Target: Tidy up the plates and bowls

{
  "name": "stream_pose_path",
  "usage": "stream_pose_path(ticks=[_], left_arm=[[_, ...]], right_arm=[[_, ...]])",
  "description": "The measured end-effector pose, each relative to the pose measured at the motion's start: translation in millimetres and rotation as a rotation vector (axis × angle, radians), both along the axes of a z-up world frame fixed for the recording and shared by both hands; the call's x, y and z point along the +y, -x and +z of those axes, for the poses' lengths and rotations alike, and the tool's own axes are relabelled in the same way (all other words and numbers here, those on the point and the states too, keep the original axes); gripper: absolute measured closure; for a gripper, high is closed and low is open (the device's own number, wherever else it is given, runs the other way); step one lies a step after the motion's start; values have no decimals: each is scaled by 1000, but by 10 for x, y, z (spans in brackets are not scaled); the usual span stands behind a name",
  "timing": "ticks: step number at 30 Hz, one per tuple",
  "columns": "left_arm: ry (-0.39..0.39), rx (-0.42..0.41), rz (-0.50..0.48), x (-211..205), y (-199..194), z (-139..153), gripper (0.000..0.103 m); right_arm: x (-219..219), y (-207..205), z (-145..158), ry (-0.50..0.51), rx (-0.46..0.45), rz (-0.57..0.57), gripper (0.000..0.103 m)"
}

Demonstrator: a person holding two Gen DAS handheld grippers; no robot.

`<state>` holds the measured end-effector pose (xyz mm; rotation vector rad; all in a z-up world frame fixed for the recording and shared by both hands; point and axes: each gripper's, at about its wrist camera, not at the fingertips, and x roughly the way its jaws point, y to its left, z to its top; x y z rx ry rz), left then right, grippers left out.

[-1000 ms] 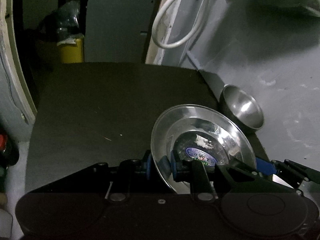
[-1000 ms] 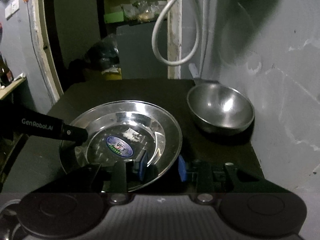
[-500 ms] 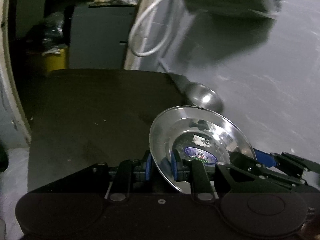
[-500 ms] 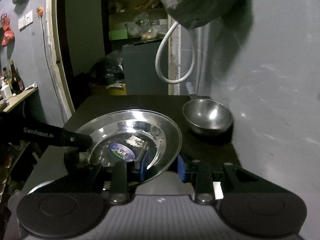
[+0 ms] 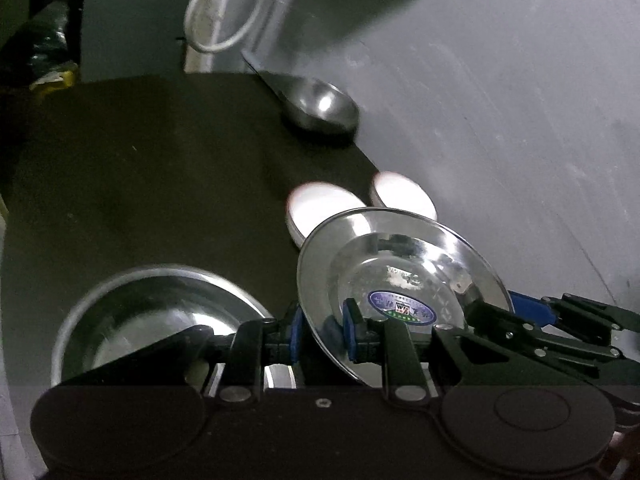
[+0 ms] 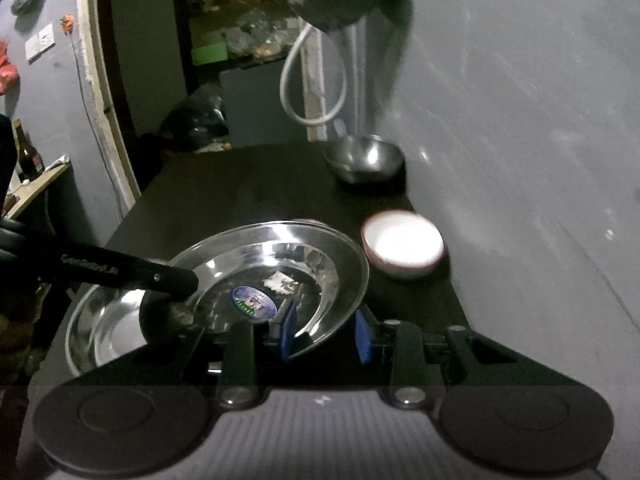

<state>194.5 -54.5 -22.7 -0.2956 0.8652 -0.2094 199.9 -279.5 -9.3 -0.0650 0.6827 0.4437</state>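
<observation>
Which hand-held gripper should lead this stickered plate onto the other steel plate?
Left, probably: the left hand-held gripper pinches the stickered plate right beside the other steel plate; the right hand-held gripper holds its far rim.

the steel plate, carried by both grippers, has moved back from the far steel bowl; two white bowls and a second steel plate came into view.

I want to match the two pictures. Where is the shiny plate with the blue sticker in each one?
Left wrist view: plate low and right of centre, its rim between blue pads.
Right wrist view: plate at centre, above the blue pads.
Shared landmark: steel bowl by the wall.
</observation>
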Motion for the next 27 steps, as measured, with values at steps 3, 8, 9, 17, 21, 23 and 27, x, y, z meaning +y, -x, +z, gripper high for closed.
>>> stream_pose_path(ticks=[3,8,9,17,21,23,27], left_arm=[[-10,11,-46,-121,125,-66,80],[-37,31,-119,-274,249,-160,79],[-42,39,-131,-295,265,-184,79],[-80,96,-179,-416,431,-324,76],[-90,113,-191,-424,488,-348,75],[-100,116,-195,-418,512,-355,74],[-118,124,-202,-413,538,-368,73]], right_arm=[[-152,151,-63,-17,38,-23,68],[-334,362,-145,-23,81,-32,68],[-365,410,-162,-23,91,-26,68],[-451,583,-301,-31,166,-10,68],[-465,605,-332,-31,186,-1,68],[-455,613,-341,-30,197,9,68],[-425,613,-368,-34,212,28,68]])
